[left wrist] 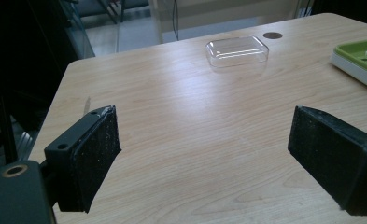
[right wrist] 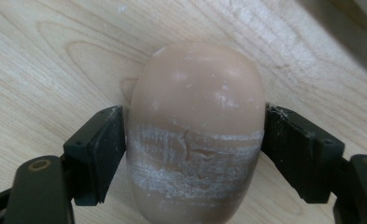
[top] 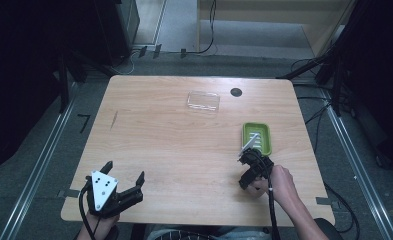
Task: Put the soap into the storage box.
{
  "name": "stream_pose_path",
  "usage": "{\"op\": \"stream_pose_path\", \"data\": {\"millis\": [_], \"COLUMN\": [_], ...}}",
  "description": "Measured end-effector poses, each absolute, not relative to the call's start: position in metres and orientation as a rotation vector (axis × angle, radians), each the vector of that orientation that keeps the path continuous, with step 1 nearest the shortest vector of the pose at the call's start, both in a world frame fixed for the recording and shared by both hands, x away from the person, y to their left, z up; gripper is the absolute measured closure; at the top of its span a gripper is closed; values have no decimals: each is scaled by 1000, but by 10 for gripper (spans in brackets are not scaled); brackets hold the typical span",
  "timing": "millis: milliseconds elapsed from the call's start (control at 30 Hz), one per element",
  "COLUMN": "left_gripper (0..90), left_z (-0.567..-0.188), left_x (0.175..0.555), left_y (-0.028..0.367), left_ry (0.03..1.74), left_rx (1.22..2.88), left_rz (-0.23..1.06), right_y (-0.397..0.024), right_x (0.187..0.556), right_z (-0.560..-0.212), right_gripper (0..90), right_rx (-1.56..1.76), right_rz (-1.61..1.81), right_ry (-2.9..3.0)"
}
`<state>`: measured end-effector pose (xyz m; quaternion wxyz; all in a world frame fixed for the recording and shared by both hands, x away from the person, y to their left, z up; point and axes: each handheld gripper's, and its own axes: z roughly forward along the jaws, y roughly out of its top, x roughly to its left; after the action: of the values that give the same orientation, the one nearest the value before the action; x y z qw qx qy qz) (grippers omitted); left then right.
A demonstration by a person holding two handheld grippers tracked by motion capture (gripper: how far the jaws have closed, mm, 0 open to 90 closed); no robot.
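The right gripper (top: 248,161) is down on the table near its right edge, just in front of the green soap dish (top: 257,138), and its jaws stand partly closed with a tan bar of soap (right wrist: 195,135) between them. In the right gripper view both pads meet the sides of the bar, which lies flat on the wood, so the grip looks made; whether the squeeze is firm enough to lift a slippery bar cannot be told. The bar carries a scuffed whitish band across its middle, right where the pads bear.

The left gripper (top: 124,186) rests at the near left corner of the table (top: 159,145), jaws spread wide and holding nothing, well apart from everything else.

A clear plastic lid (top: 203,101) lies by itself toward the far edge, near a dark round grommet (top: 236,92).

As a judgement: the work seems to be putting the soap into its dish and perhaps covering it. The grasp is about done; the lift, the short carry to the dish, the release and any fitting of the lid are all left. The dish sits empty and the lid untouched
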<state>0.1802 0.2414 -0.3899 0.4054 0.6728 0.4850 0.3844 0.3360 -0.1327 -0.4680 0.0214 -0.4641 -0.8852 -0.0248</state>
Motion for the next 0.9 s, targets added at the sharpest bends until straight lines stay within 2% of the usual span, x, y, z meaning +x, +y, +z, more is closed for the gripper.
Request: {"op": "stream_pose_path", "data": {"millis": [267, 900], "left_gripper": [97, 97], "left_z": [-390, -390], "left_x": [180, 181], "left_y": [241, 240], "left_ry": [1224, 1224], "left_rx": [1701, 1712], "left_rz": [972, 977], "right_y": [-132, -129], "right_x": [335, 334], "right_z": [-468, -468], "right_gripper": [264, 269], "right_rx": [-1438, -1456], "right_rz": [-61, -30], "right_ry": [-2752, -2767]}}
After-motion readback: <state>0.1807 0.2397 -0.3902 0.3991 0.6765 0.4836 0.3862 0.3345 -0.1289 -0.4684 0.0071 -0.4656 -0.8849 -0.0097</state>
